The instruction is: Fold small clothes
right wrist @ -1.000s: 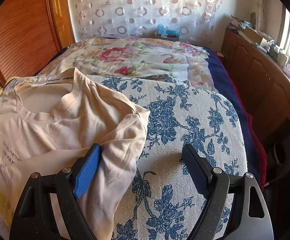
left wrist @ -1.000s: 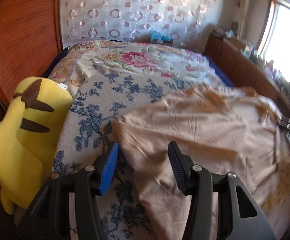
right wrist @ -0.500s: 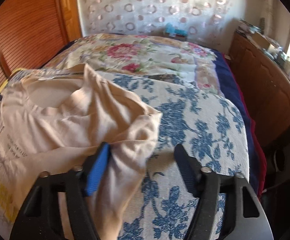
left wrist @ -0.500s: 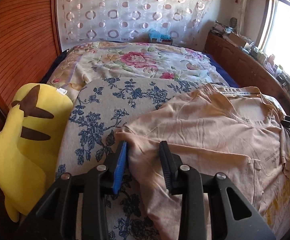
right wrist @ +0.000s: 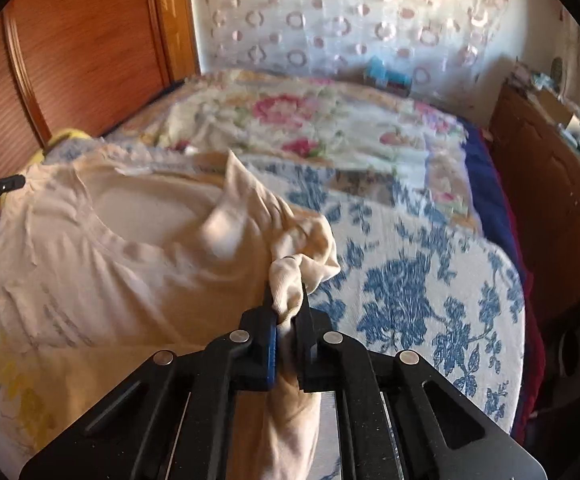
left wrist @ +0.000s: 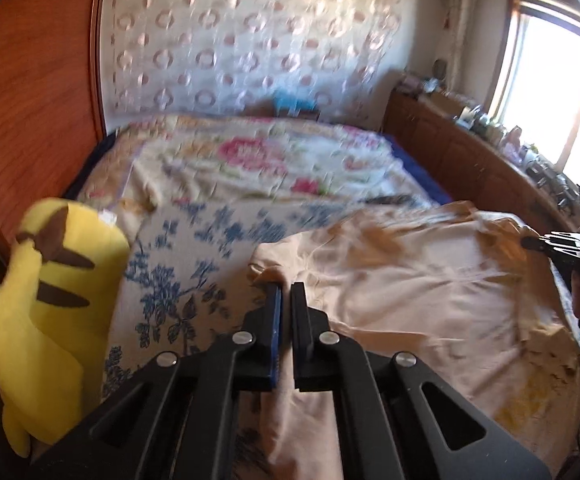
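My left claw is clamped tight on one sleeve edge of the beige t-shirt. My right claw is pinched shut on the other sleeve, cloth bunched up between the pads. The shirt lies spread front-up, neckline showing, on the blue-flowered board that sits on the bed. A yellow plush toy is just beside the board's left edge. Both views are blurred.
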{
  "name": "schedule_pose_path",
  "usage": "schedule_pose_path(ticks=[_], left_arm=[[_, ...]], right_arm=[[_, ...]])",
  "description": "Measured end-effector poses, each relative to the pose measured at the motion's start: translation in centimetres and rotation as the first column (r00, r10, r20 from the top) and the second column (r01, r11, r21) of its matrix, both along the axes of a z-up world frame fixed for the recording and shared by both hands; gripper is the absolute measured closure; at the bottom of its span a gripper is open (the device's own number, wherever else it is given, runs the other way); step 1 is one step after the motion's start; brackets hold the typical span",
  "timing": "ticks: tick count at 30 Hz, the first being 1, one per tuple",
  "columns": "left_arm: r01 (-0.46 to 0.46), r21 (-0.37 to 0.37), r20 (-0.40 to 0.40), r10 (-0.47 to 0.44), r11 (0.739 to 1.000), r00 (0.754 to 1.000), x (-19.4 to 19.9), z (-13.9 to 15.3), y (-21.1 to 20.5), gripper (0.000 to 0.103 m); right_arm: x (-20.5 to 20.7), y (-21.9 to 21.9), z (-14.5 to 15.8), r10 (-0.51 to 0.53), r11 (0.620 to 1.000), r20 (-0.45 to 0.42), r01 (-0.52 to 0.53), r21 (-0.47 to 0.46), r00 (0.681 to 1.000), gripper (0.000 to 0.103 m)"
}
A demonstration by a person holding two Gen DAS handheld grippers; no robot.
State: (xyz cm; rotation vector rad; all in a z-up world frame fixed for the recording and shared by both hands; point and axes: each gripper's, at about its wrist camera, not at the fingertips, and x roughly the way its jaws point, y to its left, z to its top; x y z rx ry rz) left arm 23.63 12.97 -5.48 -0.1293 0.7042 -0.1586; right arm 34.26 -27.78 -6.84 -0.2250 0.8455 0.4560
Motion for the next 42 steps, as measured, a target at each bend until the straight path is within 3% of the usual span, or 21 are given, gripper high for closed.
schedule_pose_path(ticks=[4, 9, 19, 22, 30, 36, 38, 40, 41, 42], left_arm=[[0.022, 0.005, 0.101, -0.022, 1.0, 0.995, -4.1, 3.1, -1.1, 0.102], [0.015, -0.024, 0.183, -0.01, 1.0, 0.983, -9.7, 4.7, -0.8, 0.103], [-0.016, -0.071, 0.207, 0.03, 0.997, 0.978, -19.9, 4.2, 0.6, 0.103], [-0.011, -0.05, 0.225, 0.022, 0.999, 0.974, -23.3, 4.5, 0.2, 0.103], [0.014, -0.018, 0.14, -0.011, 1.0, 0.99, -27.7, 2.9, -0.2, 0.101], [-0.01, 0.02, 0.105, 0.008, 1.0, 0.994, -28.0, 1.4, 0.3, 0.088], [-0.02, 0.032, 0.095, 0.017, 0.999, 0.995, -27.6, 1.2, 0.7, 0.082], [0.0, 0.026, 0.075, -0.002, 1.0, 0.997, -27.0, 0.9, 0.7, 0.08], [0.004, 0.028, 0.073, -0.006, 1.0, 0.997, -26.8, 0.8, 0.7, 0.078], [0.007, 0.033, 0.067, -0.009, 0.999, 0.998, -26.3, 0.6, 0.5, 0.077]], right_arm=[[-3.0, -0.2, 3.1, 0.011, 0.998, 0.1, -0.017, 0.059, 0.995, 0.099], [-7.3, -1.5, 5.6, -0.007, 0.996, 0.171, -0.009, 0.093, 0.985, 0.1], [-18.4, -5.5, 8.1, -0.05, 0.987, 0.217, 0.015, 0.16, 0.975, 0.1], [-22.1, -6.1, 8.5, -0.054, 0.987, 0.226, 0.017, 0.161, 0.973, 0.1], [-29.8, -7.1, 7.7, -0.023, 0.992, 0.161, 0.003, 0.124, 0.987, 0.1], [-31.1, -8.0, 4.3, -0.045, 0.996, 0.055, 0.041, 0.075, 0.997, 0.099], [-30.9, -8.1, 3.3, -0.052, 0.996, 0.027, 0.05, 0.069, 0.998, 0.093], [-30.9, -8.2, 2.9, -0.063, 0.997, 0.026, 0.062, 0.047, 0.998, 0.078], [-30.8, -8.3, 2.9, -0.07, 0.997, 0.031, 0.068, 0.044, 0.997, 0.061], [-30.9, -8.4, 3.0, -0.069, 0.996, 0.036, 0.067, 0.051, 0.997, 0.051]])
